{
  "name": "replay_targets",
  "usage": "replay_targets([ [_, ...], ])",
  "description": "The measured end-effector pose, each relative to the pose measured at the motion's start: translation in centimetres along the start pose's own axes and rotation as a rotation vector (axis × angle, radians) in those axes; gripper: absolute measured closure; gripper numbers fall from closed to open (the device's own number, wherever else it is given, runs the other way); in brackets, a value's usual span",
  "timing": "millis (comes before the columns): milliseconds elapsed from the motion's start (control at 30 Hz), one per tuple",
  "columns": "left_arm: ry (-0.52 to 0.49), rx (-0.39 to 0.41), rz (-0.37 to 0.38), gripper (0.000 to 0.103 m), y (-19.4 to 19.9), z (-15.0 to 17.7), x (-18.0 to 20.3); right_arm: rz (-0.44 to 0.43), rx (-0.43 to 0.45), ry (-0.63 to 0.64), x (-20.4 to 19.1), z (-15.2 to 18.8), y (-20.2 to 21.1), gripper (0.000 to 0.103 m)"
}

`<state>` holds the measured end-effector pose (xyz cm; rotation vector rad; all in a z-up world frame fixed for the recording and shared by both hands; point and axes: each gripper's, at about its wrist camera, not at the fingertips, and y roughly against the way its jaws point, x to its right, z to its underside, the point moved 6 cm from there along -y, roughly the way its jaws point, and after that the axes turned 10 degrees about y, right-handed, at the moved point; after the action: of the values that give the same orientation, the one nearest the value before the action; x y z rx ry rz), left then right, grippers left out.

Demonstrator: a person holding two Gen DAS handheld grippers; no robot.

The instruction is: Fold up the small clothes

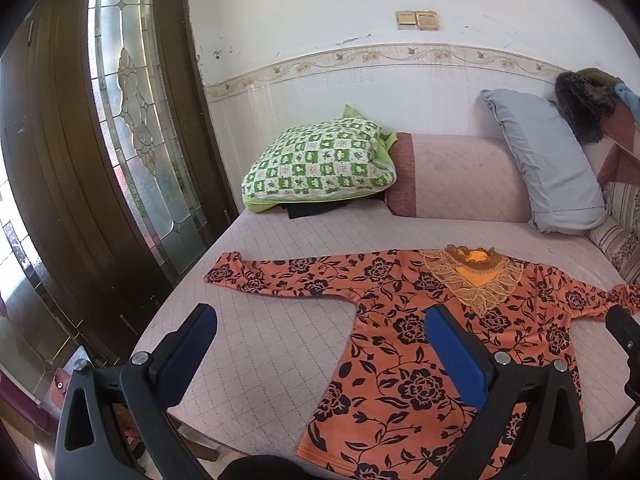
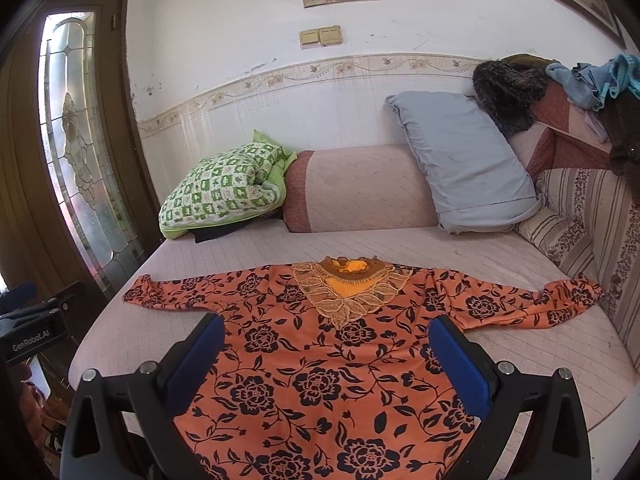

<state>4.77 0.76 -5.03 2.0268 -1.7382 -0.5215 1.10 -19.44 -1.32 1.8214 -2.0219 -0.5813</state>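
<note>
Orange long-sleeved top printed with black roses (image 2: 320,364) is lying spread flat, front up, on the bed's pale pink quilted mattress cover (image 2: 460,252), its two sleeves stretched out to either side and its gold lace collar panel (image 2: 348,288) pointing toward the wall. I am holding my right gripper (image 2: 326,354) above the lower body of the top, its blue-padded fingers (image 2: 460,360) standing wide apart with nothing between them. I am holding my left gripper (image 1: 320,344) over the left side of the garment, fingers (image 1: 452,348) likewise spread wide and empty: one finger is hanging over the bare mattress cover, the other over the printed fabric. In the left wrist view, a black part of my right gripper is showing at the right edge, near the right sleeve. At the head of the bed, a green-and-white checked pillow (image 1: 320,160), a pink bolster cushion (image 1: 460,176) and a grey-blue pillow (image 1: 548,160) are resting against the wall, well apart from the top. A dark wooden door with a leaded glass panel (image 1: 132,120) is standing beside the bed on the left.
</note>
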Motion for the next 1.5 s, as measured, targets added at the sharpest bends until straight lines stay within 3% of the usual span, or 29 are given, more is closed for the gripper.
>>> replay_targets([
  [467, -0.088, -0.020, 0.050, 0.000, 0.3, 0.7, 4.2, 0.080, -0.031, 0.013, 2.7, 0.5, 0.5, 0.000],
  [1500, -0.056, -0.080, 0.069, 0.000, -2.2, 1.9, 2.8, 0.123, -0.074, 0.050, 1.5, 0.4, -0.6, 0.000],
])
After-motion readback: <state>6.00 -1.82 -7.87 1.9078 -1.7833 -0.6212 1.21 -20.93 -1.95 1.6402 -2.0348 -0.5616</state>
